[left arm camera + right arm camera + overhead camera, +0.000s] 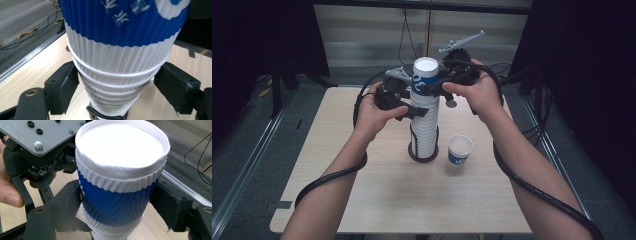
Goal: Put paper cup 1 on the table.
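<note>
A tall stack of white ribbed paper cups [424, 125] stands in a dark round holder [423, 156] at the table's middle. Its top cup [425, 75] has a blue band and white lettering. My left gripper [419, 111] comes in from the left, below that cup. In the left gripper view its pads [68, 85] press on the rims of the stack [117, 82] under the blue cup [120, 22]. My right gripper [428, 90] reaches in from the right. It is shut on the top cup [117, 170], with the jaws squeezing the blue band from both sides [115, 205].
A single blue and white cup [460, 149] stands upright just right of the holder. The wooden table [362, 200] has bare room in front and to the left. Cables trail from both grippers along the forearms. The left gripper's grey plate [37, 135] sits close to the top cup.
</note>
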`<act>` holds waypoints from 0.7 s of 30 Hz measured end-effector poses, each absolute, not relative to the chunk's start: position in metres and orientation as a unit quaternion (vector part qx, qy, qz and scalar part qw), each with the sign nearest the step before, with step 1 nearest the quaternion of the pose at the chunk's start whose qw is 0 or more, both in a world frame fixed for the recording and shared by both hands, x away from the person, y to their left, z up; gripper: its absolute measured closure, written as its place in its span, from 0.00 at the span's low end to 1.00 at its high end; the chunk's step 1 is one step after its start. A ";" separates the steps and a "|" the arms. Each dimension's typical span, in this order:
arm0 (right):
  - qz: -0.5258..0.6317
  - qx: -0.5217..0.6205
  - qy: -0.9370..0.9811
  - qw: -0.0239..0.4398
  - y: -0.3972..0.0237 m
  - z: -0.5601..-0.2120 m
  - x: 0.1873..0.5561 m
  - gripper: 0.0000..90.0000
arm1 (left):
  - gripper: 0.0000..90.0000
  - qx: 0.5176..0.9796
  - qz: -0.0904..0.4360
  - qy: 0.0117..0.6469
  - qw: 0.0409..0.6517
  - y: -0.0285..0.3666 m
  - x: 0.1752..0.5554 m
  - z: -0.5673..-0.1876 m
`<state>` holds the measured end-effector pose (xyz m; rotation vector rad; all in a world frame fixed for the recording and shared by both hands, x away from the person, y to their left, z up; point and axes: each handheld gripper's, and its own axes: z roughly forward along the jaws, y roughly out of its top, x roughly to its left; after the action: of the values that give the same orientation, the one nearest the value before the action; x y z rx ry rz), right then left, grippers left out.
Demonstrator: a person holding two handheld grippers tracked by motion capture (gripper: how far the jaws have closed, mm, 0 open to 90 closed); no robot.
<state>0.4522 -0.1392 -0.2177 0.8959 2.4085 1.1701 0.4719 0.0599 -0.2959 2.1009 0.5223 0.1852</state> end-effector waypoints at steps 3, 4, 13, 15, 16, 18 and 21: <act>0.405 0.314 0.844 0.160 -0.138 -0.217 0.452 0.28 | 0.23 0.855 0.074 0.215 0.466 0.061 0.472 -0.296; 0.404 0.316 0.843 0.162 -0.137 -0.217 0.452 0.28 | 0.23 0.855 0.073 0.216 0.466 0.061 0.472 -0.296; 0.408 0.318 0.840 0.165 -0.137 -0.217 0.452 0.28 | 0.24 0.854 0.072 0.216 0.468 0.063 0.472 -0.296; 0.405 0.320 0.840 0.165 -0.137 -0.216 0.452 0.28 | 0.25 0.854 0.068 0.218 0.468 0.064 0.473 -0.297; 0.404 0.316 0.842 0.166 -0.137 -0.216 0.452 0.28 | 0.25 0.854 0.068 0.216 0.469 0.064 0.473 -0.297; 0.403 0.318 0.842 0.165 -0.137 -0.216 0.452 0.28 | 0.25 0.852 0.066 0.219 0.471 0.065 0.473 -0.298; 0.405 0.318 0.840 0.168 -0.138 -0.217 0.453 0.28 | 0.26 0.850 0.067 0.220 0.474 0.065 0.473 -0.298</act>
<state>0.4527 -0.1376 -0.2166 0.9055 2.3896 1.1529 0.4730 0.0651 -0.2984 2.0796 0.5373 0.1629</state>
